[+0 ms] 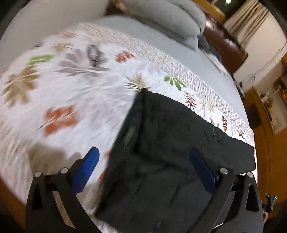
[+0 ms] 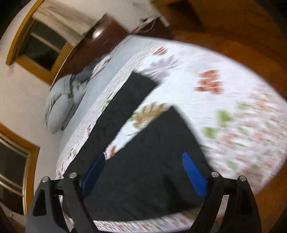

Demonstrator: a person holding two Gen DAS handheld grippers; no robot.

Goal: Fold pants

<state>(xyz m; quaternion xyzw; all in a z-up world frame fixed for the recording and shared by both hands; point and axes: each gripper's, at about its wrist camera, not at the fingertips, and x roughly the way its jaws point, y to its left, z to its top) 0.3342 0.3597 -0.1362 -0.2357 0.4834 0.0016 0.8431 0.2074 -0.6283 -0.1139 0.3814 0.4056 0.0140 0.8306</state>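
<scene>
Black pants [image 1: 170, 143] lie flat on a floral bedspread [image 1: 62, 89]. In the left wrist view my left gripper [image 1: 144, 156] hangs above them with its blue pads [image 1: 86, 170] spread wide, nothing between them. One pad is over the bedspread, the other over the dark cloth. In the right wrist view the pants [image 2: 152, 170] show two legs pointing away, split in a V, with the bedspread [image 2: 224, 107] between and around them. My right gripper [image 2: 145, 161] is above the waist end, its blue fingers [image 2: 194, 175] apart and empty. Both views are blurred.
Pale blue pillows [image 1: 170, 16] and a blue sheet [image 1: 161, 41] lie at the head of the bed, against a dark wooden headboard [image 1: 224, 43]. Wooden floor [image 2: 233, 32] surrounds the bed. Windows [image 2: 43, 43] with wooden frames are in the wall.
</scene>
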